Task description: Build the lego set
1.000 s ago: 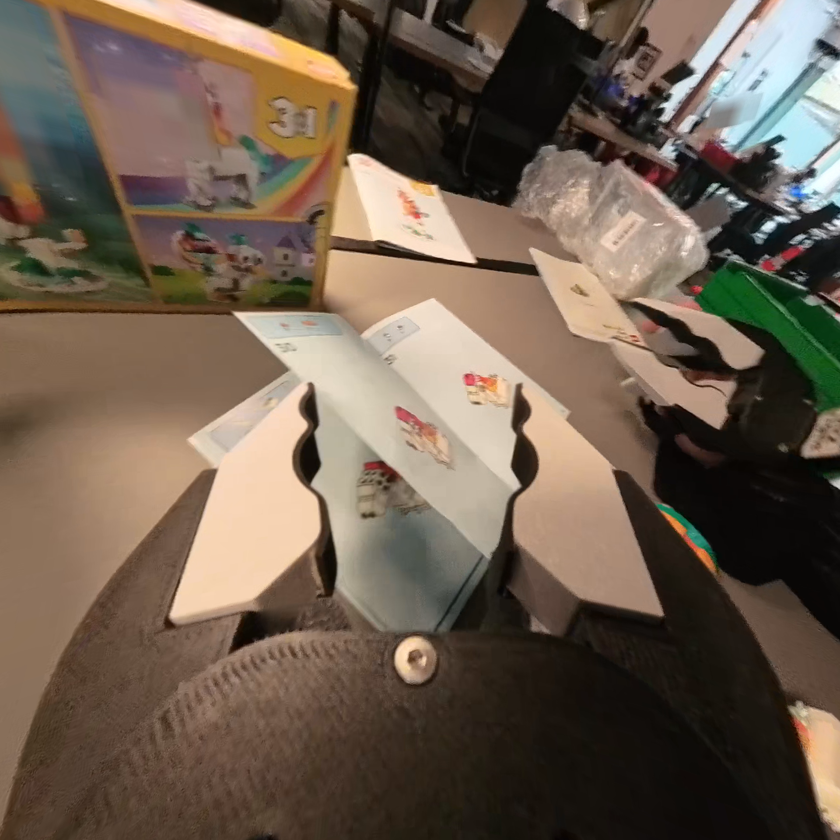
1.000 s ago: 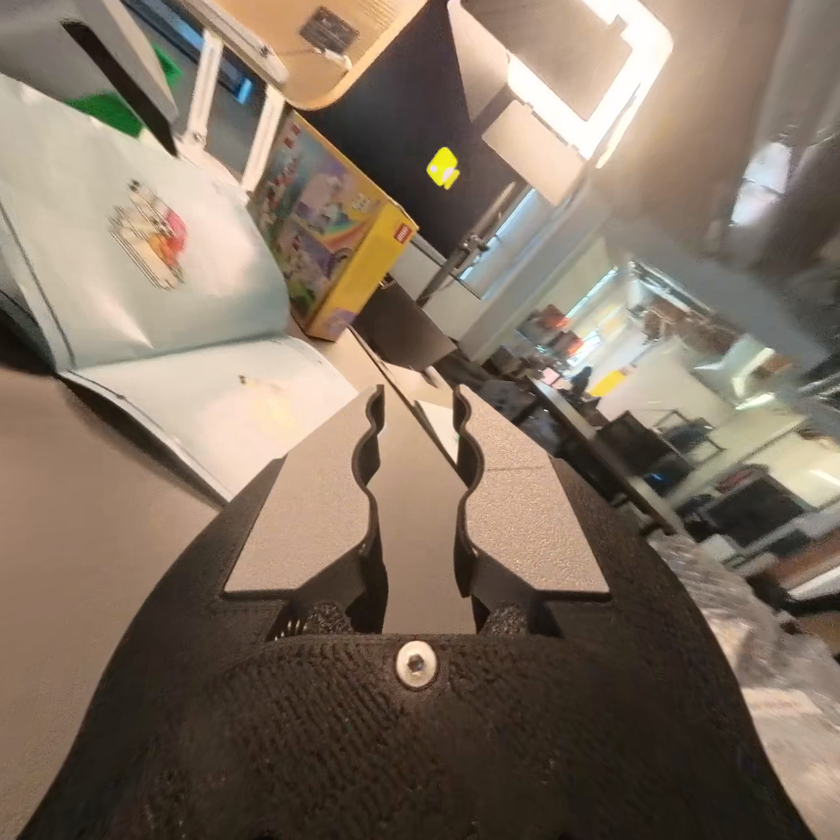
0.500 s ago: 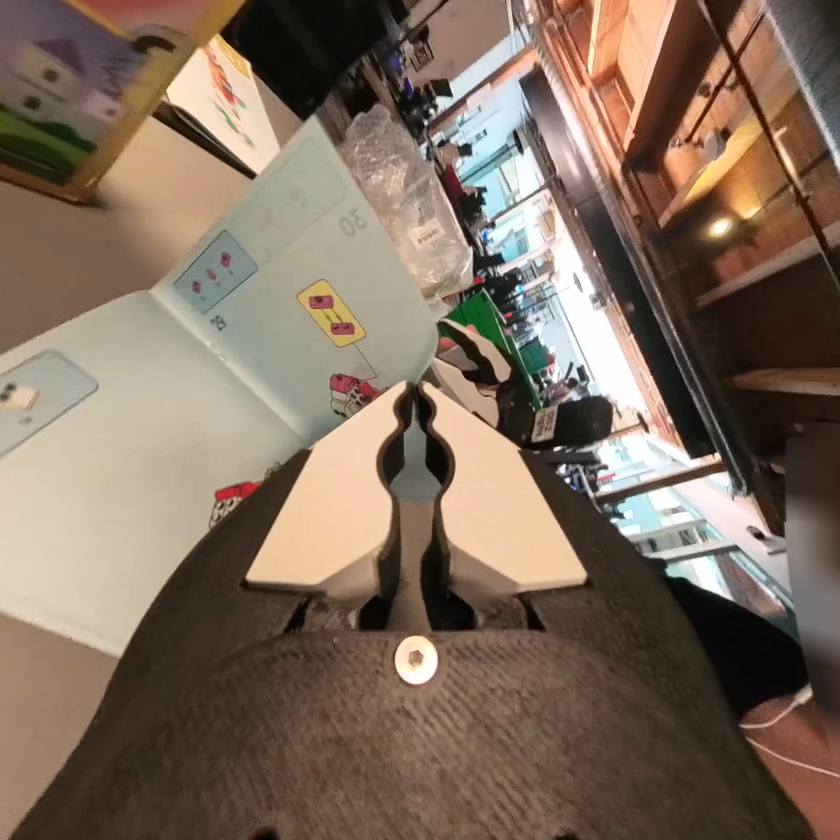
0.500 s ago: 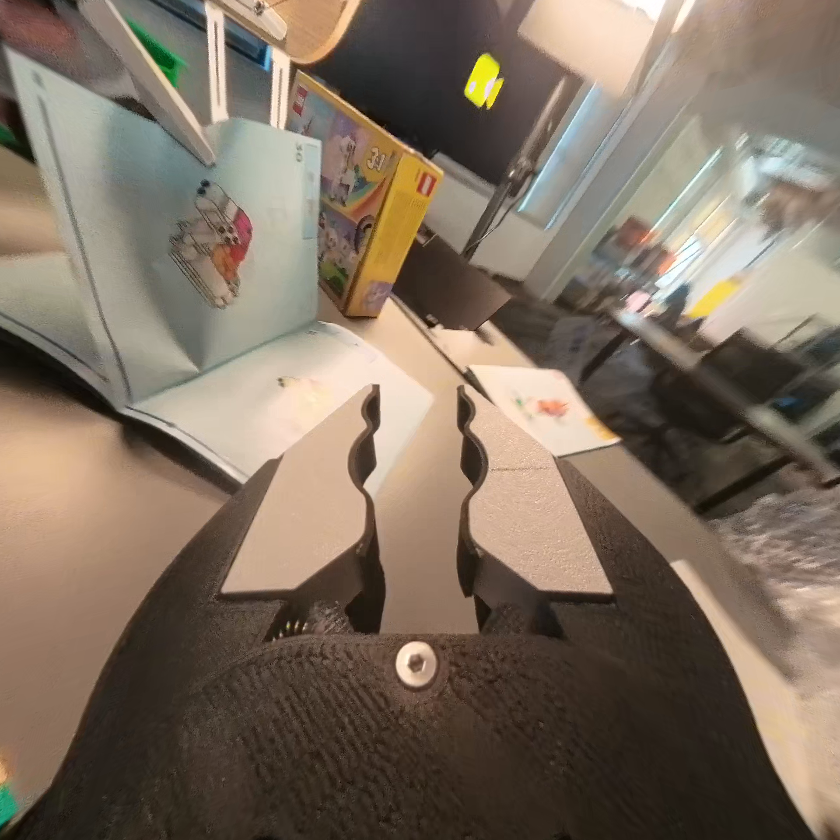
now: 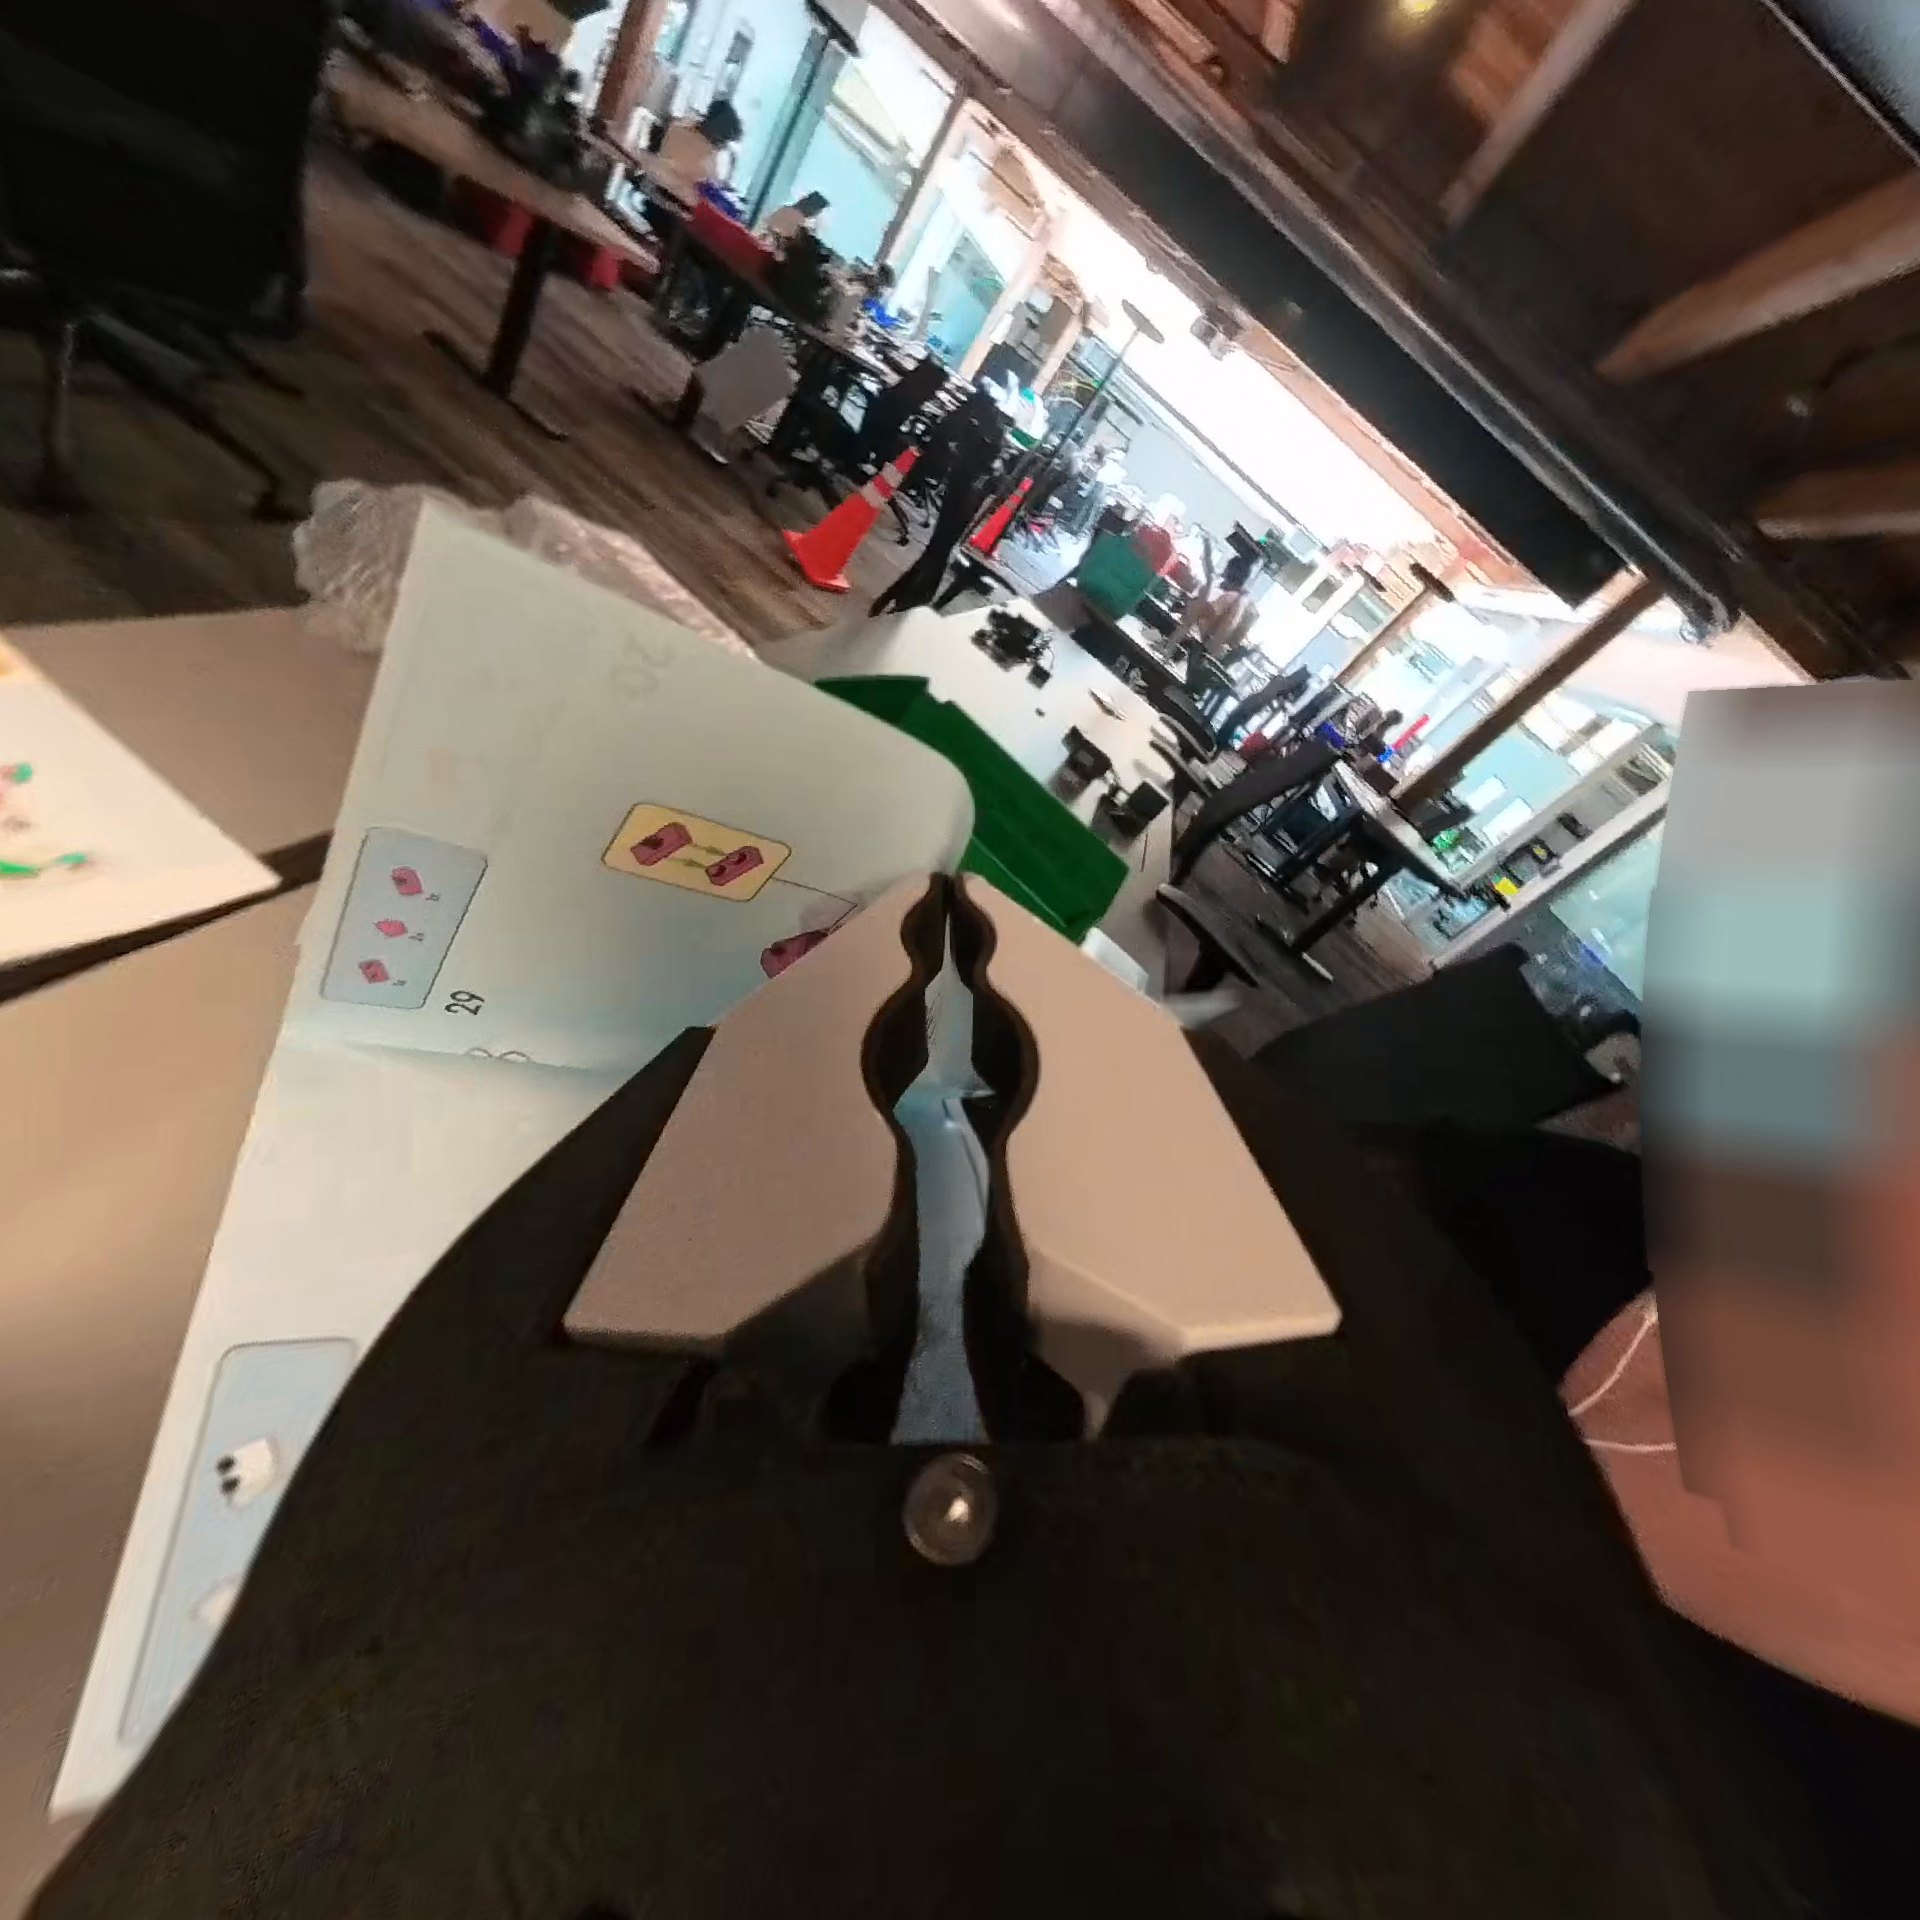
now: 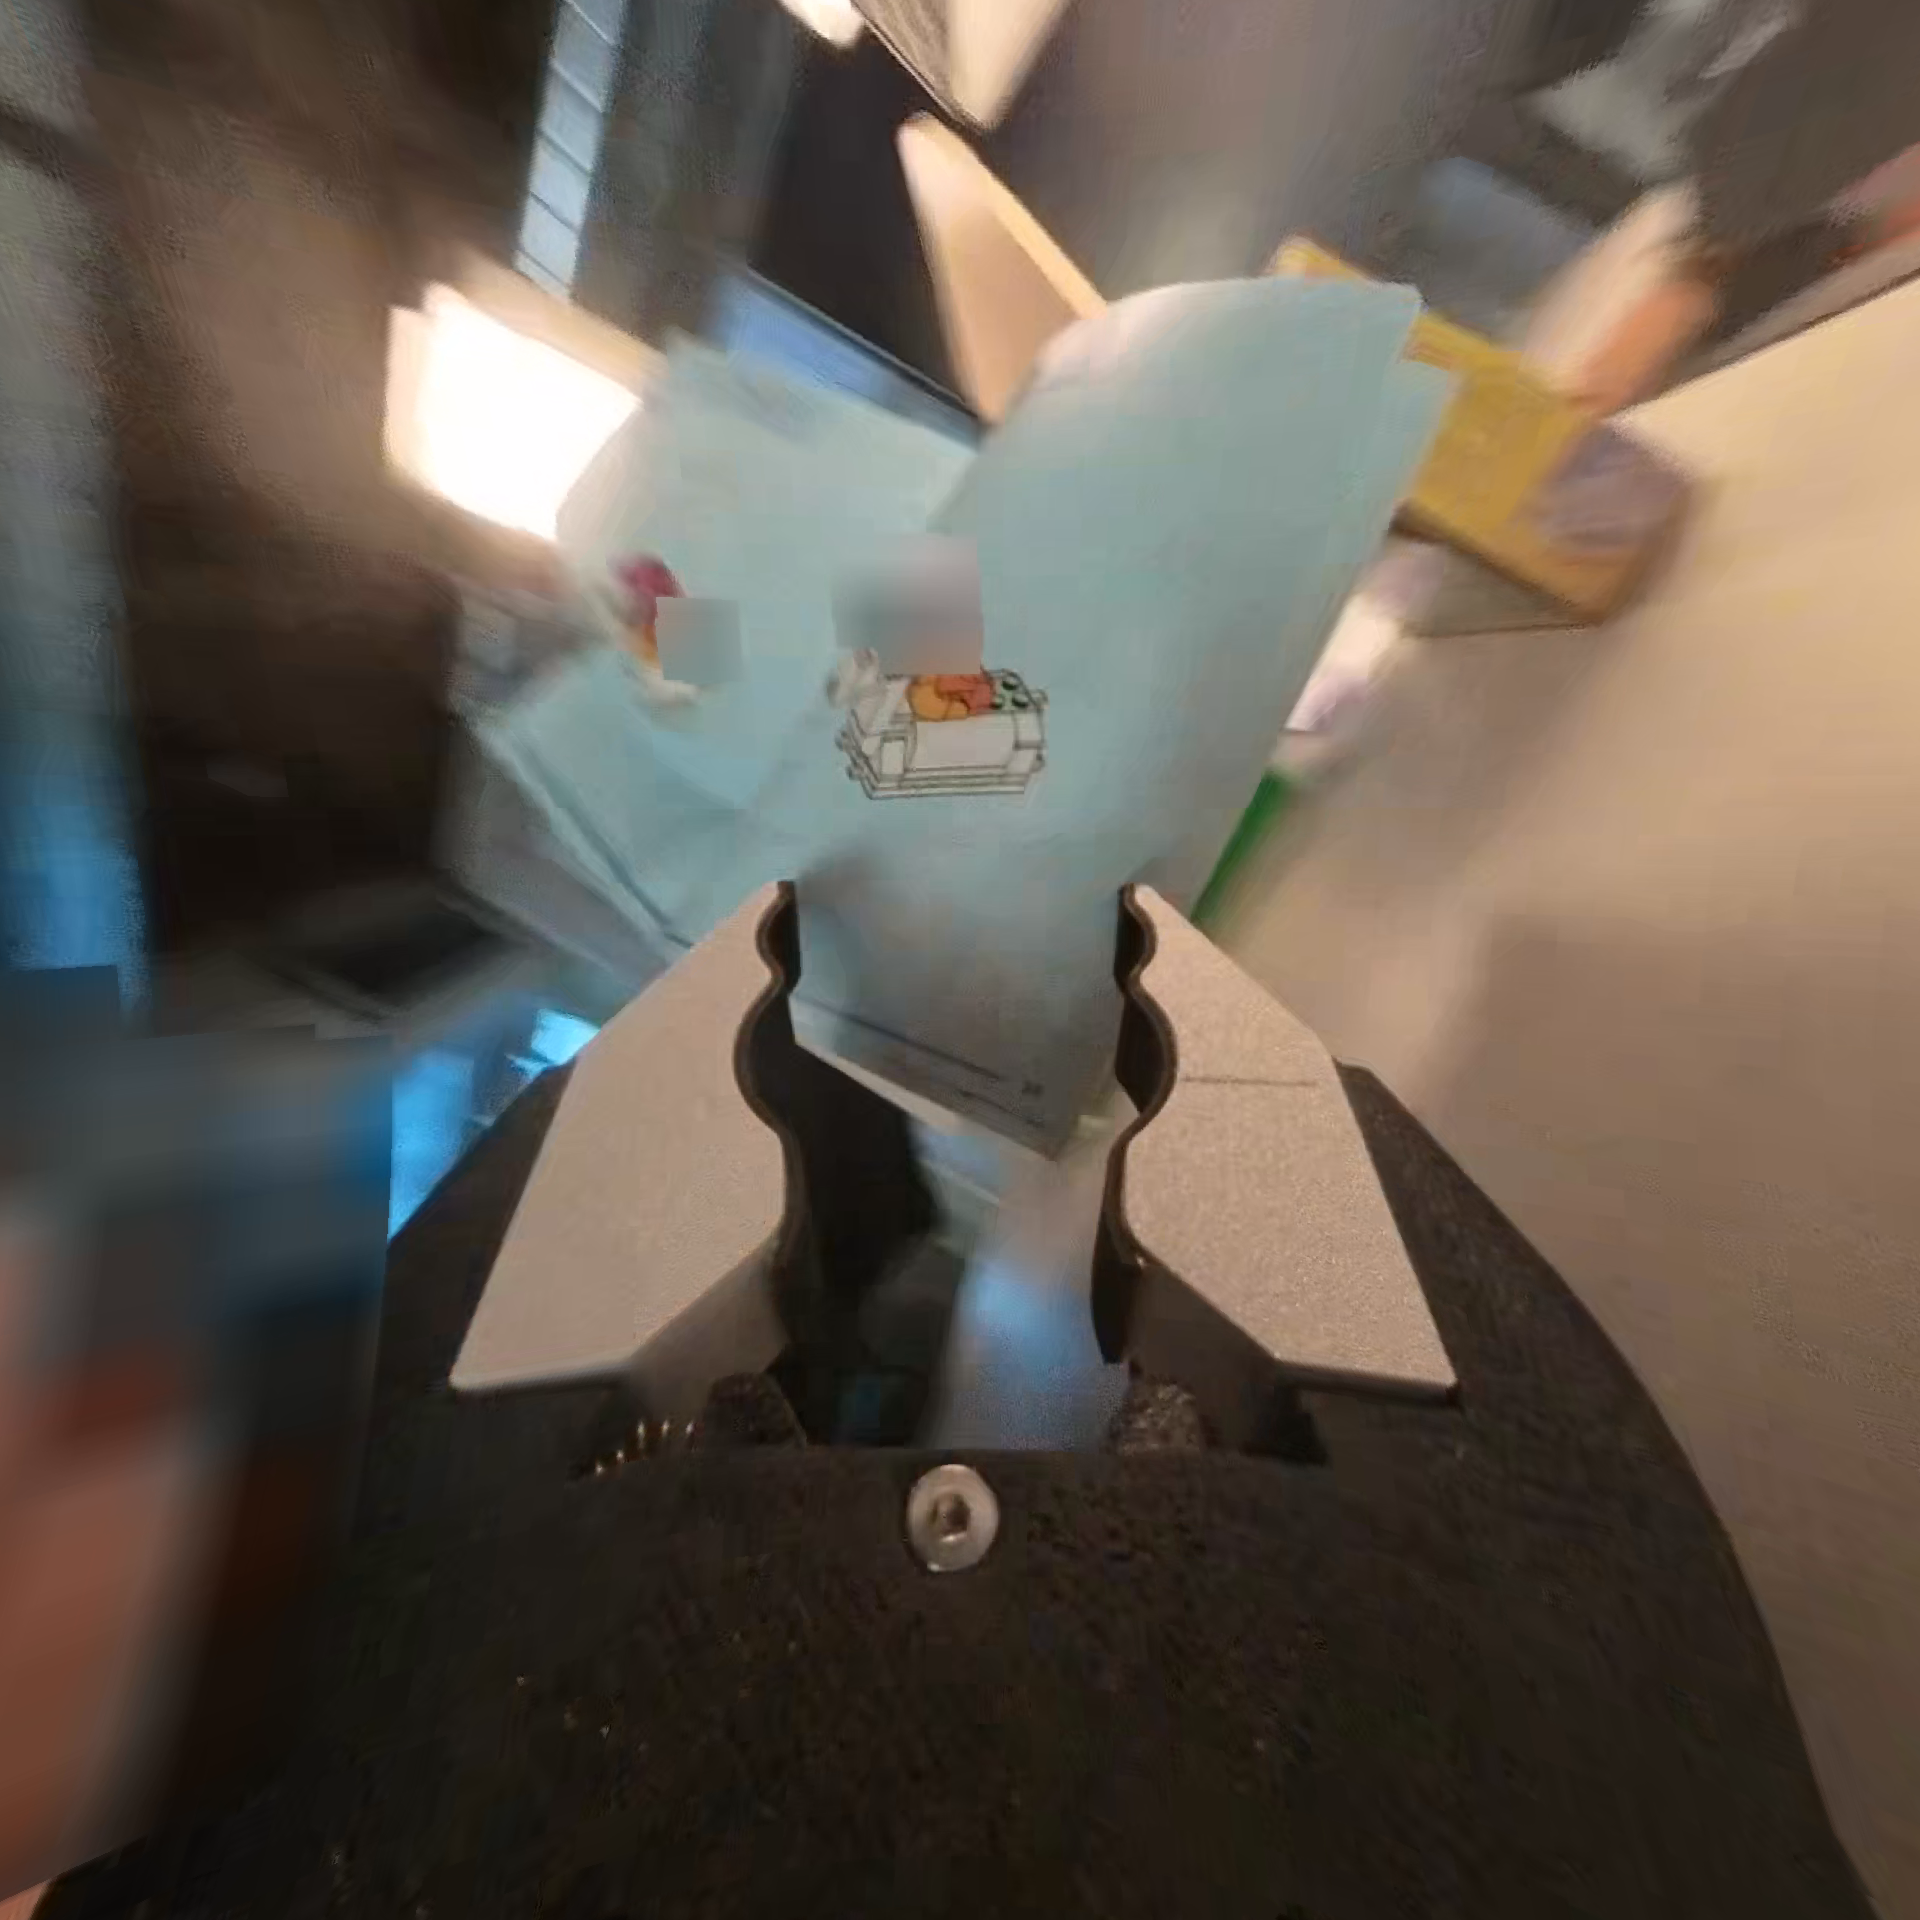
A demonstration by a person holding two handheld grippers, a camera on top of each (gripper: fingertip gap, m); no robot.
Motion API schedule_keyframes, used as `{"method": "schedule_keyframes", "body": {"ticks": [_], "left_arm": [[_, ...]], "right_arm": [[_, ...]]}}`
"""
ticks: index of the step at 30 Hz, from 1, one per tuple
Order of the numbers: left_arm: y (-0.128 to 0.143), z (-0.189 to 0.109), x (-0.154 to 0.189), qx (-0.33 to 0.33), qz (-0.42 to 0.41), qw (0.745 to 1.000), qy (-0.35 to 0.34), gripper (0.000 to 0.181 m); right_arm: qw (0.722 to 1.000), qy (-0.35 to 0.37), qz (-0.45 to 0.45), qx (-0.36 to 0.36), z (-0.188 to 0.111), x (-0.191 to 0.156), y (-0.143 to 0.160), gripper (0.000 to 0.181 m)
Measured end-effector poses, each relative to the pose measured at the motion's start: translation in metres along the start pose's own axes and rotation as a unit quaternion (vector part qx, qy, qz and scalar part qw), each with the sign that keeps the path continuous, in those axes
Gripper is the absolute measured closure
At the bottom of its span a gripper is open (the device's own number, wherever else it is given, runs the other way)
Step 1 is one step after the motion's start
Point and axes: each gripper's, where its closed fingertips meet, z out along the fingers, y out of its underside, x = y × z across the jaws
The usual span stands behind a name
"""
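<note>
Jaws of the left gripper (image 5: 951,904) are pinched on a page of the instruction booklet (image 5: 582,831), lifted off the table (image 5: 125,1091); the right gripper (image 6: 956,935) gapes, empty. No bricks visible; building seemingly remains.

— What is the instruction booklet (image 5: 582,831) looking like right now?

— It is showing pale blue pages printed with small drawings of pink and red bricks, one of them inside a yellow panel. One page is standing up off the grey table (image 5: 125,1122) and curling at its rounded top corner, while the lower page is lying flat beneath it.

— Is anything gripping it?

— The raised page's edge is running between the closed fingers of the left gripper (image 5: 948,894).

— And from the other side?

— The booklet (image 6: 1122,623) is appearing blurred, pages fanning apart, with a drawing of a white brick build topped in orange. The yellow set box (image 6: 1496,488) is lying on the table behind it.
</note>
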Motion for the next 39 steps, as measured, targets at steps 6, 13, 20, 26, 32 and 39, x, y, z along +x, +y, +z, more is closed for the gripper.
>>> {"method": "schedule_keyframes", "body": {"ticks": [6, 13, 20, 26, 32, 39], "left_arm": [[-0.004, 0.011, 0.025, -0.004, 0.044, 0.999, 0.016, 0.181], [-0.011, 0.008, 0.042, 0.024, 0.063, 0.997, 0.046, 0.181], [-0.023, 0.011, 0.070, -0.001, 0.119, 0.989, 0.085, 0.181], [-0.013, 0.016, 0.071, -0.020, 0.137, 0.986, 0.088, 0.181], [0.010, 0.014, 0.060, -0.040, 0.149, 0.985, 0.074, 0.181], [0.058, 0.007, 0.027, -0.042, 0.132, 0.990, 0.005, 0.178]], "right_arm": [[0.989, -0.131, 0.068, 0.023, 0.001, -0.037, -0.005, 0.109], [0.990, -0.070, 0.124, 0.006, 0.002, -0.002, 0.009, 0.104], [0.971, -0.203, 0.126, 0.004, 0.002, -0.051, 0.011, 0.107], [0.960, -0.259, 0.080, 0.065, -0.020, -0.079, -0.014, 0.123], [0.981, -0.180, 0.054, 0.051, -0.025, -0.072, -0.015, 0.174], [0.988, 0.016, -0.154, 0.004, -0.038, -0.090, -0.022, 0.181]]}}
